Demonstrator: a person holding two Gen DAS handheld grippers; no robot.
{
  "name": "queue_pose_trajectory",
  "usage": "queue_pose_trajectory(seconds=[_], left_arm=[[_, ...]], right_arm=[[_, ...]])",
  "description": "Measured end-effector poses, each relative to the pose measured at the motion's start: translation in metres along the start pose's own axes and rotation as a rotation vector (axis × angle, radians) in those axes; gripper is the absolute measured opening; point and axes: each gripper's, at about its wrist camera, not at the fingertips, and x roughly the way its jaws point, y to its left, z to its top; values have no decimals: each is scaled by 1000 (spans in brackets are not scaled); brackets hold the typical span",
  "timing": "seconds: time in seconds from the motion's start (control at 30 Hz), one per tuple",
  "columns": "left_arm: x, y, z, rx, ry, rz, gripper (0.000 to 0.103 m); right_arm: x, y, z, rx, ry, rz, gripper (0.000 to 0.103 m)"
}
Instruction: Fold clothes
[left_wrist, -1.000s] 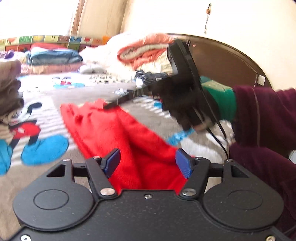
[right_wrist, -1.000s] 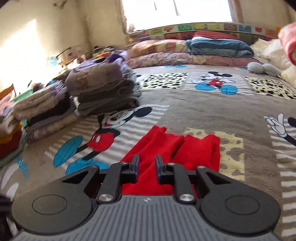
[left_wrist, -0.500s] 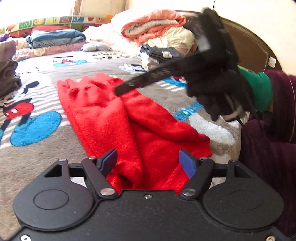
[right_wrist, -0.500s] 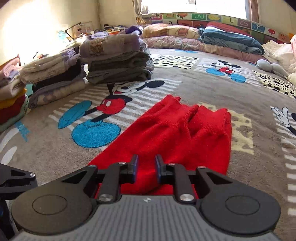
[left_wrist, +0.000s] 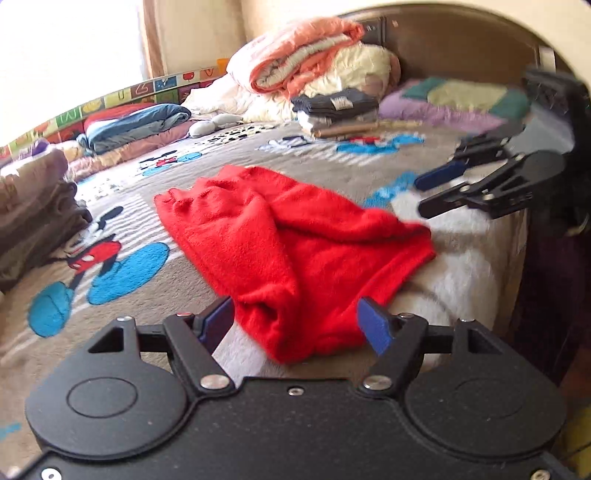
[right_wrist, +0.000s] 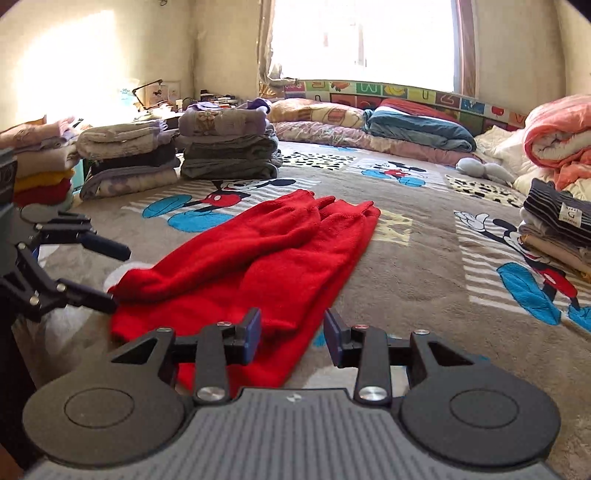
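Risk of a one-layer pinch: red trousers (right_wrist: 258, 254) lying doubled lengthwise, near end bunched and loose at the bed's edge, so top layer likely to drag or slide off. Left gripper (left_wrist: 295, 325) wide apart over that near end, nothing pressed. Right gripper (right_wrist: 291, 332) opening, fabric edge between the jaws but untouched. Plush cartoon blanket (right_wrist: 406, 258) clingy, could ruck the fold. Folded stacks (right_wrist: 229, 147) far left, more clothes (right_wrist: 557, 221) right, rolled quilt (left_wrist: 306, 51) by the headboard, bright window beyond.
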Motion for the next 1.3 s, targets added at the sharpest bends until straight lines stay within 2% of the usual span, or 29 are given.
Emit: queue_pose_trajectory(seconds=[0.13,0.23,0.43,0.57,0.7,0.77,0.83,0.93,0.97,1.0,1.1,1.2,1.3], left_arm=[[0,-15,-10,109,53,61,73],[1,-31,-19,258,97,117,73],[14,-53,-25,463,103,255,73],[34,-63,-27,544,84,352,73],[33,-59,-22,481,114,395,72],[31,-62,-24,484,117,405,66],[36,-64,-23,496,119,402,58],[40,-58,-20,413,116,402,56],[40,-56,-18,380,115,400,52],[41,-55,-17,363,118,387,43],[43,-60,-16,339,127,378,27],[44,-63,-14,329,127,387,20],[38,-66,-14,338,128,386,17]], right_arm=[[-14,30,-26,-203,26,-13,46],[-10,50,-36,-349,70,-49,52],[4,71,-43,-559,65,-172,55],[18,77,-49,-638,49,-231,55],[28,77,-49,-641,32,-238,54],[28,77,-47,-634,30,-239,51],[28,80,-49,-655,22,-241,45],[30,82,-51,-655,17,-216,32],[32,82,-50,-649,20,-204,31],[33,82,-49,-634,25,-189,26],[34,79,-45,-585,37,-157,20],[30,77,-42,-555,35,-137,18],[26,78,-41,-541,27,-127,18]])
